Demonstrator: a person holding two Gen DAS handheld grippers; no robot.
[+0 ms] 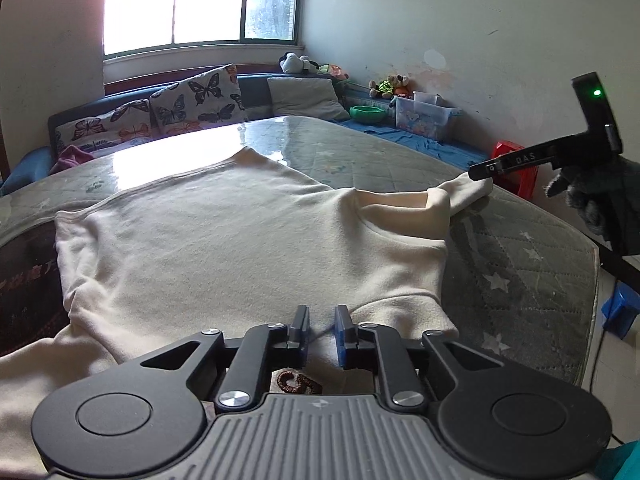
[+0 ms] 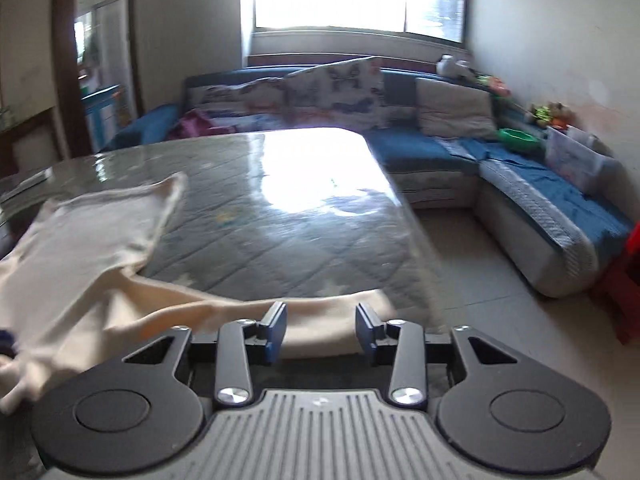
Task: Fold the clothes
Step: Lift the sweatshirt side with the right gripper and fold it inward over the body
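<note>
- A glass-topped worktop (image 1: 352, 148) over a quilted star cloth stands before a blue corner sofa (image 2: 532, 184).
- A cream sweatshirt (image 1: 240, 232) lies spread on it.
- Left tongs (image 1: 322, 326): narrow gap, over its near edge.
- Right tongs (image 2: 321, 326): parted, sleeve (image 2: 320, 312) lying loose between them.

**A lived-in family sitting room**

A blue corner sofa (image 2: 420, 148) runs beneath a bright window (image 1: 200, 0); butterfly-print cushions (image 1: 200, 96) lean along its back; soft toys (image 1: 390, 85) and a clear plastic storage box (image 1: 424, 118) sit at one end; a quilted, star-patterned cover under a glossy sheet dresses the large table (image 2: 280, 208); scuffed plaster walls (image 1: 480, 20) and a tiled floor (image 2: 500, 300) complete the domestic scene.
</note>
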